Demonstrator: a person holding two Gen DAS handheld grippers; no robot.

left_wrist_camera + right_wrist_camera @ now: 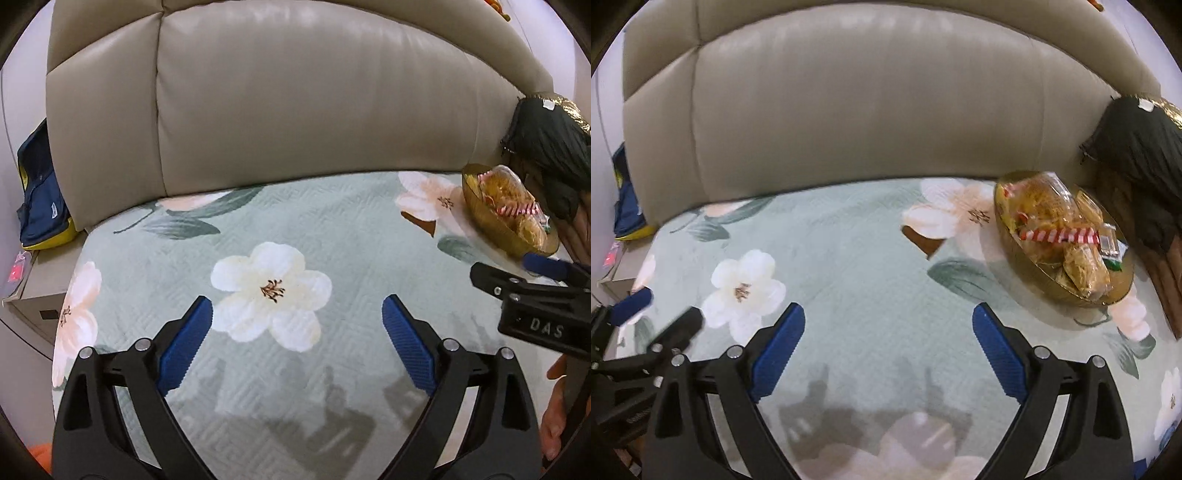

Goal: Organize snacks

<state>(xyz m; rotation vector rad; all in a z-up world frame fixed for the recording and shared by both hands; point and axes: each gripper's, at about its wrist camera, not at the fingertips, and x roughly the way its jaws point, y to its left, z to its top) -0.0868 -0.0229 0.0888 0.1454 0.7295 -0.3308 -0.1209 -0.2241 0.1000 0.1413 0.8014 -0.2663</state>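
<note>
Both blue-padded black claws, left [297,341] and right [888,349], hang released and empty over a pale green floral bedspread [849,258]; the shallow gold bowl [1015,251] of wrapped snacks [1049,214] sits at 2 o'clock, beside the beige padded headboard [849,110].

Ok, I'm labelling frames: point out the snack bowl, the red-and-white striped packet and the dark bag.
snack bowl [1019,254], right wrist view, near gold rim.
red-and-white striped packet [1056,235], right wrist view, mid-strip.
dark bag [1137,147], right wrist view, upper fabric.
</note>
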